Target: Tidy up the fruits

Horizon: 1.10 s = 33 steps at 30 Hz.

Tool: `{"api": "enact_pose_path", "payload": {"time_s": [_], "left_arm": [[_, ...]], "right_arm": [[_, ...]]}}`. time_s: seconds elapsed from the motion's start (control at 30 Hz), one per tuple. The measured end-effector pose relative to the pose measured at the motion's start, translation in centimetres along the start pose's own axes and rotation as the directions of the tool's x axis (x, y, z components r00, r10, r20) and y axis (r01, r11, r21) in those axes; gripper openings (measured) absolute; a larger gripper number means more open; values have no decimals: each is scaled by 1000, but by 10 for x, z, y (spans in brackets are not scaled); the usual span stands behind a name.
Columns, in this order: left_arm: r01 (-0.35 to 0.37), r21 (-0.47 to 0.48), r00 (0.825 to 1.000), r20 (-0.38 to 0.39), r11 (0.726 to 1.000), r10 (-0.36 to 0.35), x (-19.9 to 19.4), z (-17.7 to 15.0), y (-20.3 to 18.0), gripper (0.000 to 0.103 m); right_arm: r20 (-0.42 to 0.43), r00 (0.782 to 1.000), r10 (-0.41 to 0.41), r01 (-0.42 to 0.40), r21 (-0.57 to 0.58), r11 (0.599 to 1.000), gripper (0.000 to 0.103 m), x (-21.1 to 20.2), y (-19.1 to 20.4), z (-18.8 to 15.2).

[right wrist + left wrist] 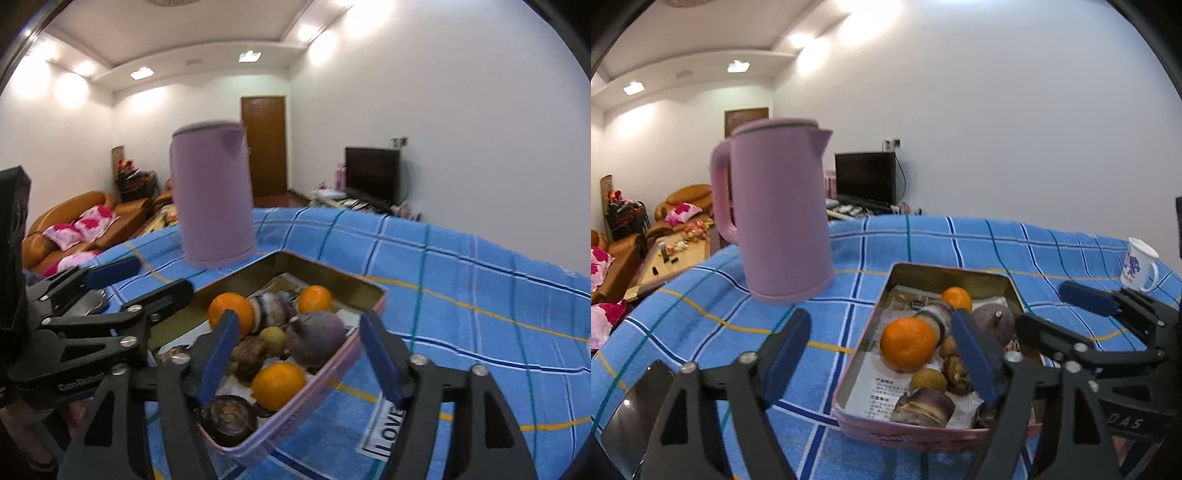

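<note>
Pink tin, left wrist view: metal tin sits on the blue checked cloth, long side running away from the camera, its pink near wall close under the fingers.
Contents, left wrist view: one big orange near the left wall, a smaller orange toward the far end, a dark purple round fruit, a small yellowish fruit, brown lumps and a striped item I cannot name, all lying on printed paper.
Left gripper: jaws wide apart, nothing between the pads; left finger over bare cloth, right finger over the tin's inside.
Surroundings, left wrist view: pink kettle stands beyond the tin on the left; white mug at far right, well apart.
Right gripper, left wrist view: seen at the right edge, fingers spread.
Tin, right wrist view: tin lies cornerwise; a third orange sits near the front, the purple fruit just behind it.
Right gripper: jaws apart, straddling the tin's near corner, clamped on nothing.
Cloth, right wrist view: no loose fruit visible on it.
Progress, my reading: every fruit in sight is already in the tin; both grippers empty, so gathering looks nearly or fully done. Left over, possibly, tidying within the tin.
</note>
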<state>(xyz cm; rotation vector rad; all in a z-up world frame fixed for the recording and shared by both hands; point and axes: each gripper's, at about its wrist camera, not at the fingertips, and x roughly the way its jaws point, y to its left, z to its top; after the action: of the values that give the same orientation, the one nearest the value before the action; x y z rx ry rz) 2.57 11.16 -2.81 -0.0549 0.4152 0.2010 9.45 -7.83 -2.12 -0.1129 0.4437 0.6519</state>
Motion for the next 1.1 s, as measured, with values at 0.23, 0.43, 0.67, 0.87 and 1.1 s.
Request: {"api": "enact_pose_path", "payload": {"time_s": [0.23, 0.43, 0.67, 0.87, 1.1], "left_arm": [[-18, 20, 999, 49, 1000, 17, -9, 0, -4, 92], [-18, 21, 998, 57, 1000, 16, -11, 0, -4, 95], [-15, 12, 998, 56, 1000, 15, -12, 0, -2, 98], [-16, 9, 998, 57, 1000, 16, -12, 0, -2, 100], [-17, 7, 998, 57, 1000, 16, -12, 0, -1, 100]], "right_arm": [[78, 996, -53, 53, 2, 999, 77, -18, -2, -1], [84, 994, -68, 65, 39, 997, 83, -22, -10, -2], [77, 995, -71, 68, 38, 997, 84, -22, -11, -2], [82, 994, -73, 70, 45, 997, 84, -23, -12, -2], [85, 994, -73, 69, 46, 997, 84, -24, -13, -3]]}}
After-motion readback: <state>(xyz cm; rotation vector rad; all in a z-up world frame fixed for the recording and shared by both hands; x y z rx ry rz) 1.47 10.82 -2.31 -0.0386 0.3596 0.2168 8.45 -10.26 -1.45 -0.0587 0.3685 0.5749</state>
